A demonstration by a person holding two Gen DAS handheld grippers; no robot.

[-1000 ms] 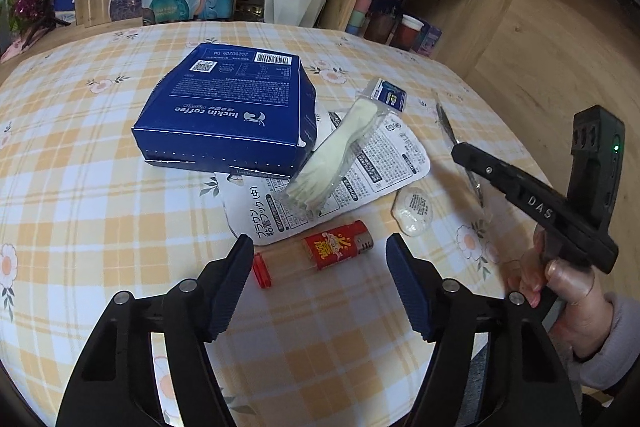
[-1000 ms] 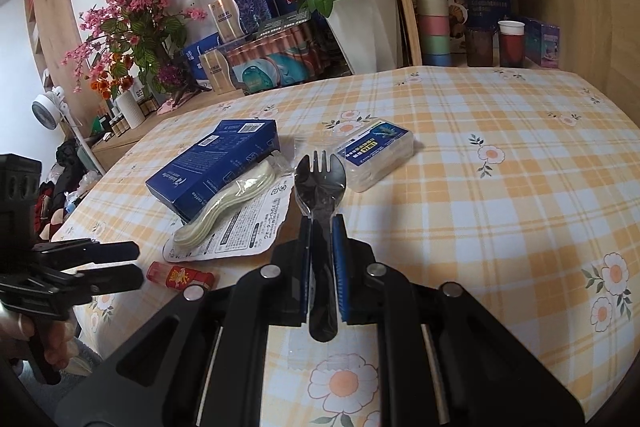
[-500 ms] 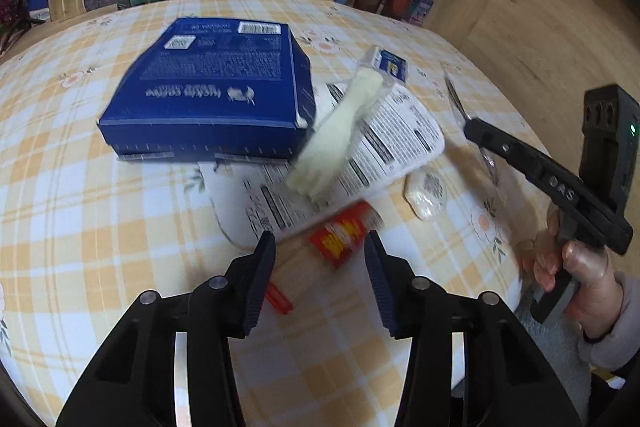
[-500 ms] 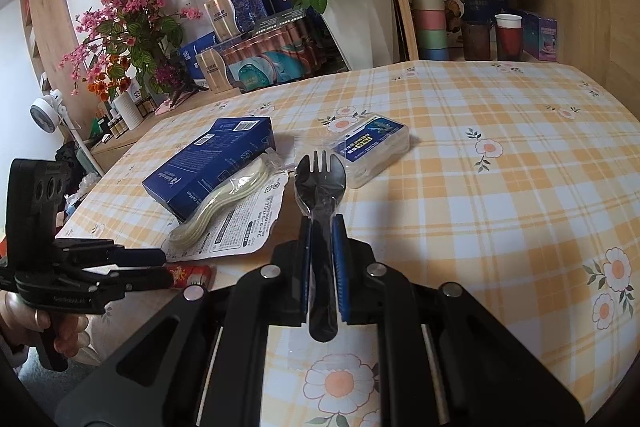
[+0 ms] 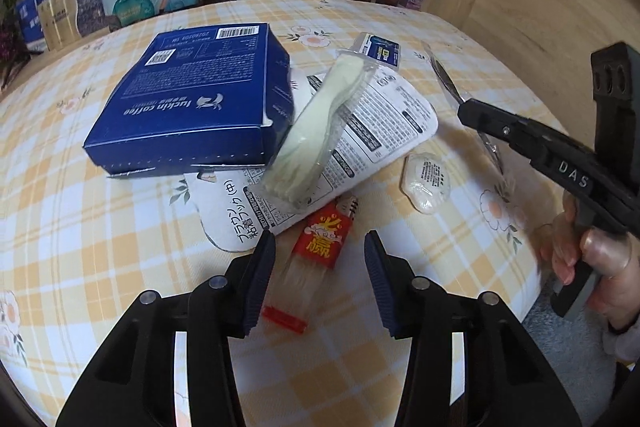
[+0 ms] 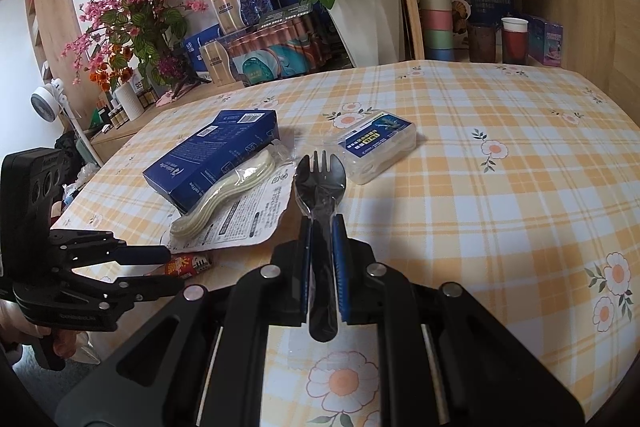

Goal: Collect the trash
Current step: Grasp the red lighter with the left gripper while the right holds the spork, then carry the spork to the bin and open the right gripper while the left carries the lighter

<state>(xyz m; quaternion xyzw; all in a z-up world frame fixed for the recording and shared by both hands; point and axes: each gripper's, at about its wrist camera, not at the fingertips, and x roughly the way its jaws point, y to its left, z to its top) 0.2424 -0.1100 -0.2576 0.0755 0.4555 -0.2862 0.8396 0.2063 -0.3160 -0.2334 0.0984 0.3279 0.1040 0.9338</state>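
My left gripper (image 5: 319, 251) is open, its fingers either side of a red lighter (image 5: 324, 241) that lies on the checked tablecloth. The lighter also shows in the right wrist view (image 6: 188, 265) between the left gripper's fingers. My right gripper (image 6: 323, 227) is shut on a black plastic spork in a clear wrapper (image 6: 320, 183) and holds it above the table. A blue luckin coffee box (image 5: 200, 103), a white printed wrapper (image 5: 360, 139) with a bagged white spork (image 5: 320, 131) on it, and a small white sachet (image 5: 426, 183) lie ahead.
A small clear box with a blue label (image 6: 376, 145) sits mid-table. A white vase of roses (image 6: 368, 19), boxes and a shelf with cups (image 6: 436, 11) stand behind the table. The table's right edge drops to the floor (image 5: 560, 7).
My left gripper moved forward and down so its fingers now straddle the lighter, which now lies lengthwise between them. The right gripper stays shut on the spork, hardly moved.
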